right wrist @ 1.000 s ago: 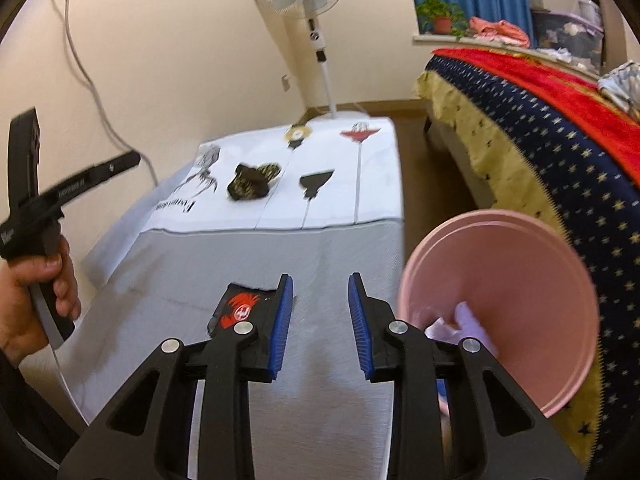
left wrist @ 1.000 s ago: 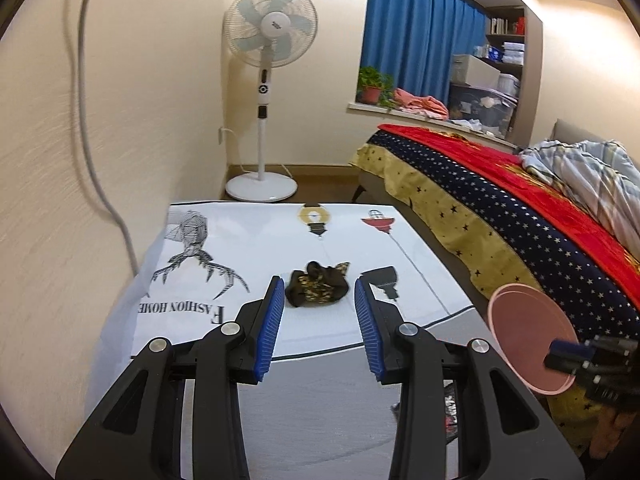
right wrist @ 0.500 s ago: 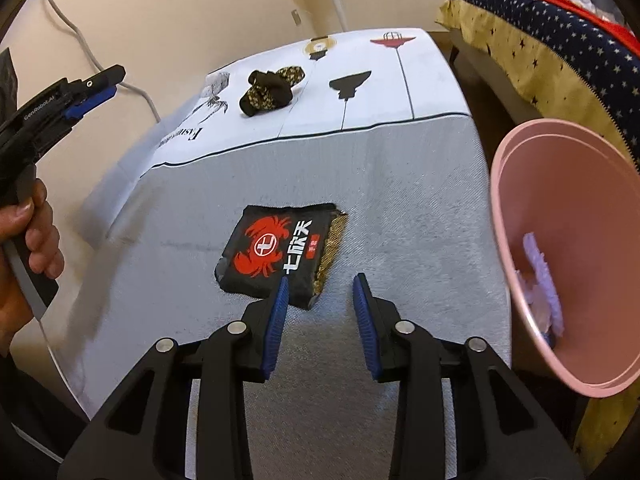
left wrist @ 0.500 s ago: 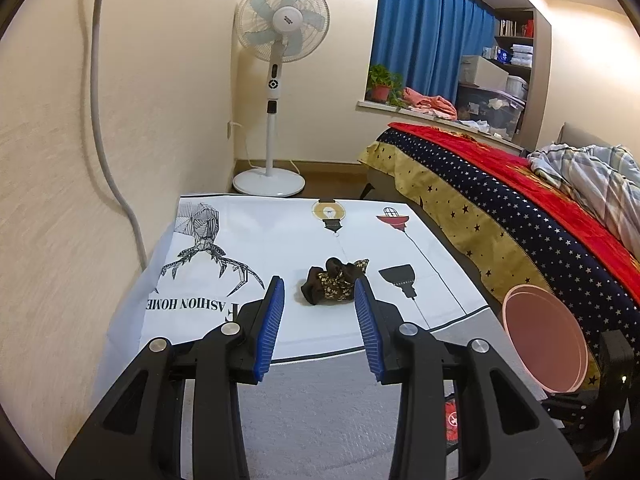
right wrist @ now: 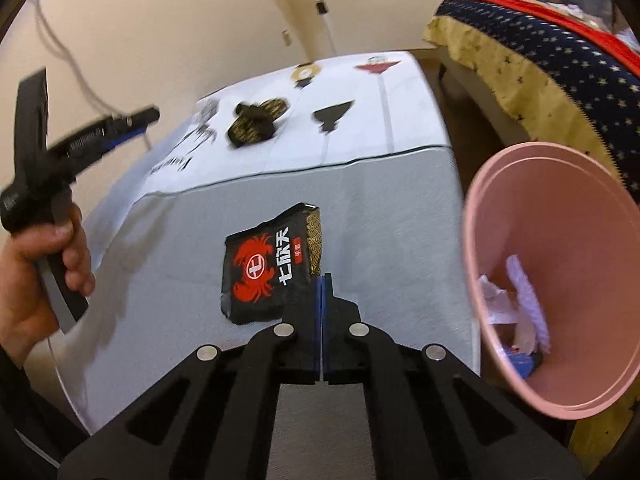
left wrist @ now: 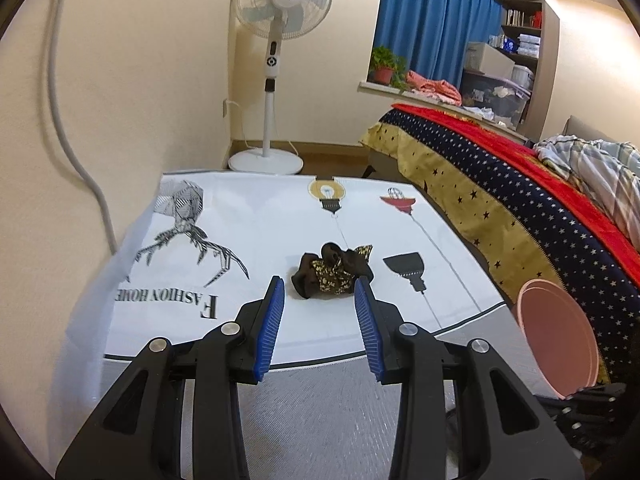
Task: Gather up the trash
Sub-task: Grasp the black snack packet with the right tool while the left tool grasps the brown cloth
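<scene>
A black snack packet (right wrist: 268,268) with a red crab print lies on the grey part of the table cloth (right wrist: 380,208). My right gripper (right wrist: 322,280) has its jaws closing, and the blue pads meet on the packet's near right corner. A crumpled dark brown and gold wrapper (left wrist: 332,276) rests on the white printed cloth (left wrist: 248,224), just past the tips of my left gripper (left wrist: 318,300), which is open with nothing between its pads. In the right wrist view a hand (right wrist: 40,268) holds the left gripper (right wrist: 144,118) short of the wrapper (right wrist: 256,120).
A pink bin (right wrist: 552,200) holding crumpled paper stands at the table's right edge, also in the left wrist view as the bin (left wrist: 556,340). A bed with a starred cover (left wrist: 520,208) runs along the right. A standing fan (left wrist: 276,40) and a wall cable (left wrist: 72,120) are behind the table.
The right gripper came down and shut on the packet's corner, and the packet has turned from lying crosswise to lengthwise. The left gripper moved forward and down toward the crumpled wrapper, still open.
</scene>
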Demonstrator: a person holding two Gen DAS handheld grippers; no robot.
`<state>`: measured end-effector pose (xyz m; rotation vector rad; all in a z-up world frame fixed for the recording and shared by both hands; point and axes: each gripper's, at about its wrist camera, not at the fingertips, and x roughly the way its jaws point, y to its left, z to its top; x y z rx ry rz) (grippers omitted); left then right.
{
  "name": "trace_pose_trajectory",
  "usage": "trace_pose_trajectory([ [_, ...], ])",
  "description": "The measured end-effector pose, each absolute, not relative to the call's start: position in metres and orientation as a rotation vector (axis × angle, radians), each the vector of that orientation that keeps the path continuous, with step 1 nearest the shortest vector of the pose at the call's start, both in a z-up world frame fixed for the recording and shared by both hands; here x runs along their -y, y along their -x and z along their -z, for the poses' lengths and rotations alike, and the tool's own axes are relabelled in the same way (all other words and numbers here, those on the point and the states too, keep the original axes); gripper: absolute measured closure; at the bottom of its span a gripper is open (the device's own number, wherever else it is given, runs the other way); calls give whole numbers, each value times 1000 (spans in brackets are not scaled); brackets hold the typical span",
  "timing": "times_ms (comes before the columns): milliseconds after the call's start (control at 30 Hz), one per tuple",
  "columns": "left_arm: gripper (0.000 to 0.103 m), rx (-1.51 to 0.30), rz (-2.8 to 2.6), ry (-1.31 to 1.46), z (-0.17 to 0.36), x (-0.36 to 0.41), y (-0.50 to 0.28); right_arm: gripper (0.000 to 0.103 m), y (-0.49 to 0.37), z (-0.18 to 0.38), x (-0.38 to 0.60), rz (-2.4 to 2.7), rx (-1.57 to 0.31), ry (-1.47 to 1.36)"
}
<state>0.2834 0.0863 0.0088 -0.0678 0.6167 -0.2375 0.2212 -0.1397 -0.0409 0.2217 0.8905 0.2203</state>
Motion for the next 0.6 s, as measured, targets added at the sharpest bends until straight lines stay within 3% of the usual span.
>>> trace_pose_trajectory([
  [600, 66, -695, 201, 134, 38, -54, -351, 103, -232, 39, 171, -138, -867, -252],
])
